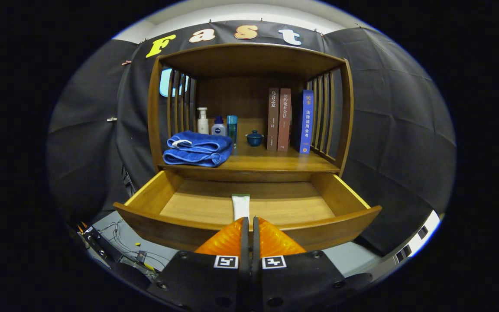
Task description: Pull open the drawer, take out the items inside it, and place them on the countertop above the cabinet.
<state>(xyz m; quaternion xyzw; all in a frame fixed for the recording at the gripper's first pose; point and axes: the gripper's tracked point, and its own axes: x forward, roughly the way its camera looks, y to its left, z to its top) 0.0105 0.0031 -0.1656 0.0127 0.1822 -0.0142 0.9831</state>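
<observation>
1. My jaws (250, 222) are pressed together with nothing between them, tips just over the front edge of the open drawer (249, 225).
2. The tube (241, 206) lies flat on the drawer floor just ahead of the jaws, a touch to their left, running lengthwise away from me.
3. To do this well, I'd spread the jaws first, shift slightly left, drop past the front wall and pinch across the tube's narrow width near its middle. It looks flat and may be slippery, so a low approach matters.
4. The countertop (271, 164) beyond the jaws has bare wood at its front middle; the towel (197, 148), bottles (217, 125), lidded cup (254, 138) and books (288, 119) crowd the rest.
5. Black cloth walls surround the cabinet; cables lie below left.
</observation>
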